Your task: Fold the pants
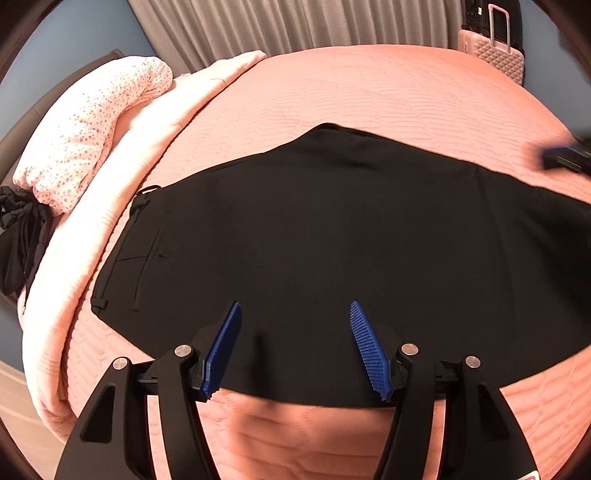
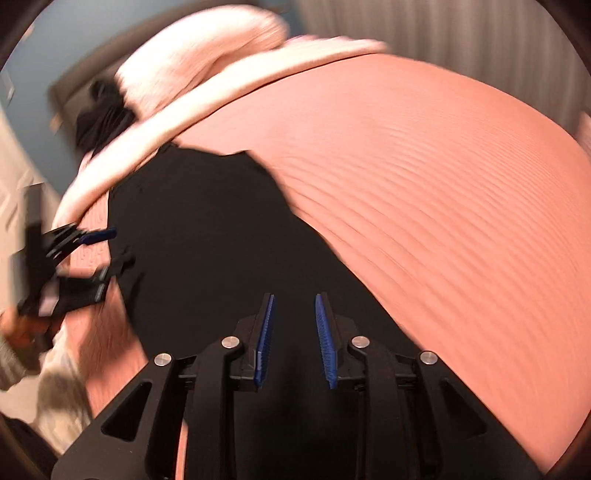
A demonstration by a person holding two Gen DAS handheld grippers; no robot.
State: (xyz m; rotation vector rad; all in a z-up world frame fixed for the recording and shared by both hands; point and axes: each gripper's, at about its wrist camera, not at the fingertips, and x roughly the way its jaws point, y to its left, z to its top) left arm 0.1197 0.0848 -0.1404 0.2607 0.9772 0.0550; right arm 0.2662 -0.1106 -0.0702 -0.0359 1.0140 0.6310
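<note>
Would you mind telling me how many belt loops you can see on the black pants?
2: one at the far waistband corner, one at the near corner of the black fabric pants. Others may be hidden.

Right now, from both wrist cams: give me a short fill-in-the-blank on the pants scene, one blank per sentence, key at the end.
1. The pants lying on the bed are ____ in colour.
2. The bedspread under them is ____.
3. The left gripper has its blue fingers spread ____, gripping nothing.
4. Beyond the bed's far corner stands a pink ____ in front of the curtain.

Missing words: black; pink; open; suitcase
</note>
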